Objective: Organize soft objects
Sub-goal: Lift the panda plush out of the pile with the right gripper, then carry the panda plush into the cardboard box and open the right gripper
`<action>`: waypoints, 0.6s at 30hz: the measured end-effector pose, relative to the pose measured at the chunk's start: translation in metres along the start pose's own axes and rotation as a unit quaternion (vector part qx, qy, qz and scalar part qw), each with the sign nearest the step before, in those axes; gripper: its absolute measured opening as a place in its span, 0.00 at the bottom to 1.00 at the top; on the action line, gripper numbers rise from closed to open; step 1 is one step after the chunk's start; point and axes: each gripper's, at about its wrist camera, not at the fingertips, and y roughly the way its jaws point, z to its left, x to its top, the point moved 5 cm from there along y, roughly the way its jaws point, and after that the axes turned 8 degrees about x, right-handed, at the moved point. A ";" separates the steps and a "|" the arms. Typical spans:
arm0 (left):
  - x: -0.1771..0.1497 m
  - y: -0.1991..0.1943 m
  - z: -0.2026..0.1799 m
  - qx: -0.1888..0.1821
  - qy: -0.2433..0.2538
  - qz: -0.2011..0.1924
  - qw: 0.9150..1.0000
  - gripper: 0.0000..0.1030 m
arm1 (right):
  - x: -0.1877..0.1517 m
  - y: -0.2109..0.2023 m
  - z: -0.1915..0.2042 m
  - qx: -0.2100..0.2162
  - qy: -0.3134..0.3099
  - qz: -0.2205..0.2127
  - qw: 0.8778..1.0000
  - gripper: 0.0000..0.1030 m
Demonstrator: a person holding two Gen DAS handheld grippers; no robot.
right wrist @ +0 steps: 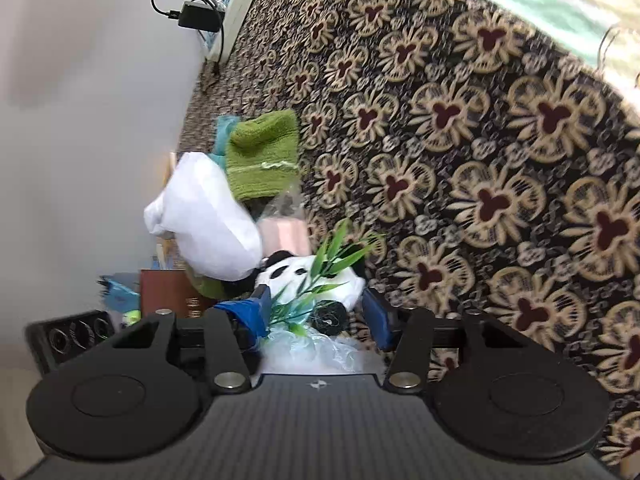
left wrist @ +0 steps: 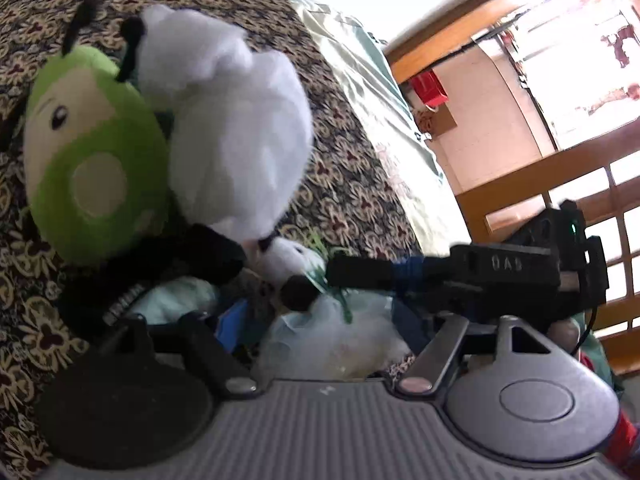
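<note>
The bed (right wrist: 500, 128) wears a dark flowered spread. In the right wrist view the right claw (right wrist: 316, 314) stands apart – its blue-padded fingers (right wrist: 252, 314) flank a panda toy (right wrist: 304, 276) with green bamboo leaves (right wrist: 336, 260), and whether the pads press on it I cannot tell. Beyond the panda lie a white plush (right wrist: 204, 220), a pink item in clear wrap (right wrist: 286, 232) and a green cloth (right wrist: 262, 156), all bunched by the wall at the left.

In the left wrist view the left claw (left wrist: 304, 292) is spread wide; its fingertips sit in a dark, blurred heap, so any grip is unclear. A green plush (left wrist: 96, 160) leans against the white plush at the far left – both on the spread.
</note>
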 end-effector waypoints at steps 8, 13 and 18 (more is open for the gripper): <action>-0.020 -0.026 -0.028 0.034 0.086 -0.059 0.994 0.51 | -0.016 -0.015 0.028 0.049 -0.094 0.009 0.994 0.13; -0.028 -0.058 -0.047 0.066 0.147 -0.121 0.979 0.50 | -0.029 -0.031 0.059 0.079 -0.162 -0.008 0.984 0.08; -0.026 -0.113 -0.062 0.103 0.198 -0.200 0.954 0.50 | -0.039 -0.043 0.126 0.110 -0.279 -0.024 0.954 0.08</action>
